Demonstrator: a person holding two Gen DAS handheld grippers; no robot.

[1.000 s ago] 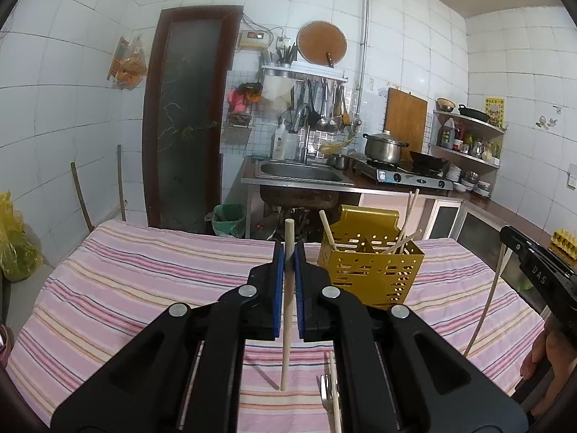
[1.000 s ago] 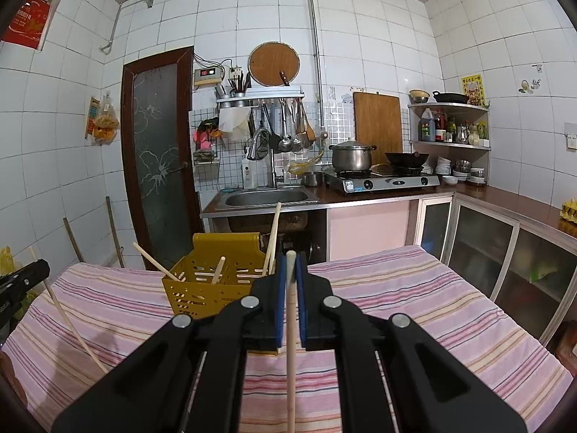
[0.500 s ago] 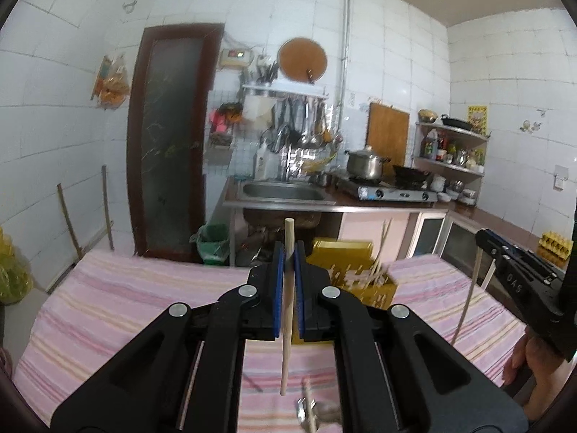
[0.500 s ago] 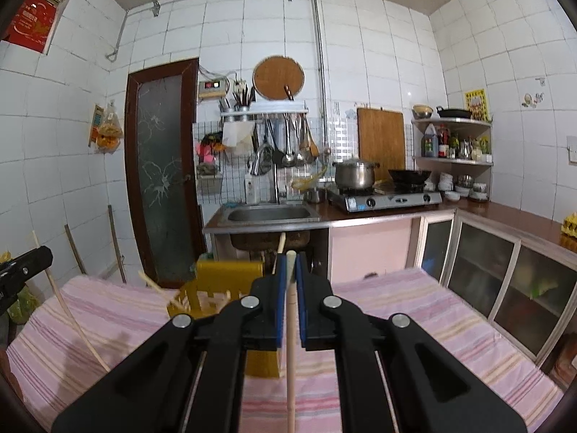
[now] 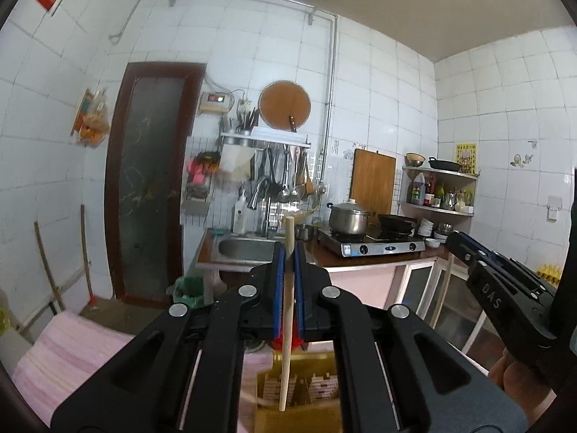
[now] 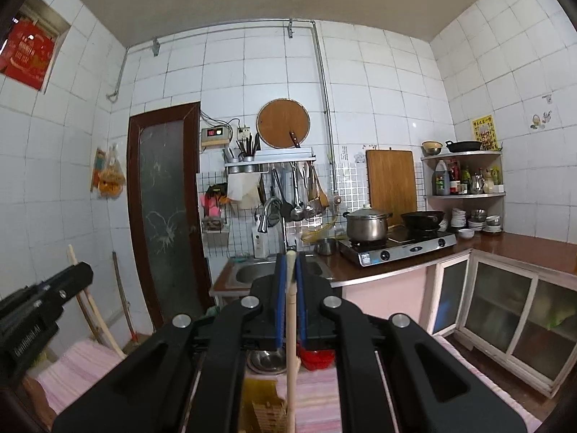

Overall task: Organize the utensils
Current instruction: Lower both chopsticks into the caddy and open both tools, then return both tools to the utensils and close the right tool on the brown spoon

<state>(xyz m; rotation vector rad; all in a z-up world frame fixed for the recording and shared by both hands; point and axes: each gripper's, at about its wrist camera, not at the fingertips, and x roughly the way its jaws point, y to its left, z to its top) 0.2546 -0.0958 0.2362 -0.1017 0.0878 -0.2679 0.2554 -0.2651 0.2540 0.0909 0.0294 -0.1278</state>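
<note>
Left wrist view, lower left of frame: pink striped tabletop [image 5: 72, 346], blurred. Centre of frame: left gripper [image 5: 288, 288] was clamped shut on a wooden chopstick [image 5: 285, 342], pinched partway along, stick roughly upright, tip poking above the pads, long tail hanging below. Its lower end sat over the yellow holder [image 5: 299, 393] at bottom centre, not clearly inside it.

Right edge of that frame: right gripper [image 5: 455, 241] in side view, a second chopstick [image 5: 441, 296] hanging under it.

Right wrist view, left edge: the left gripper's body and its stick slanting down. Centre: right gripper [image 6: 289, 288] shut tight on its own chopstick [image 6: 290, 361], also near vertical, yellow holder [image 6: 261, 407] just left of the stick at bottom centre, tabletop [image 6: 79, 364] beyond.

Risks, as I judged them:
- Grip was on a thin round stick over a short pad length. Any knock on the holder rim could pivot it in the pads or pop it out.
- Both sticks were heading for the same holder, close together. Lowering both at once could cross them or clash the grippers.
- Holder looked light and perforated. A stick jabbing the wall or a hole could tip or shove it.
- Holder sat mostly hidden under the grippers in both views, so alignment was poor to verify. A miss would drop the stick on the tabletop.
</note>
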